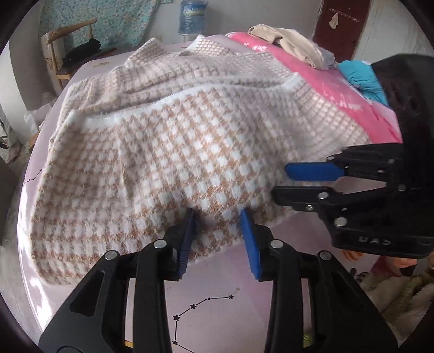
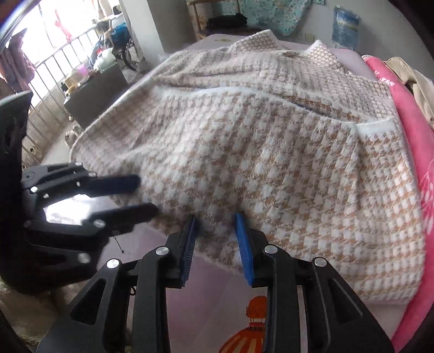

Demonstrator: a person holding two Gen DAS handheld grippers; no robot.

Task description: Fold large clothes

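A fluffy tan-and-white houndstooth sweater (image 1: 173, 141) lies spread on a lilac bed sheet (image 1: 217, 287), its near part doubled back over the rest. My left gripper (image 1: 218, 217) is shut on a bunch of the near hem, which puckers between its blue pads (image 1: 187, 244). The right gripper (image 1: 282, 182) comes in from the right of the left wrist view and bites the same edge. In the right wrist view the sweater (image 2: 271, 152) fills the middle, my right gripper (image 2: 215, 220) is shut on the hem, and the left gripper (image 2: 147, 194) holds the edge at the left.
A pink blanket (image 1: 341, 95) runs along the sweater's far right side, with a beige garment (image 1: 293, 43) and blue cloth (image 1: 360, 76) on it. Beyond the bed stand a wooden chair (image 1: 62, 49) and a water bottle (image 1: 191, 16). A railing (image 2: 54, 70) and a dark cabinet (image 2: 92, 95) are at the left.
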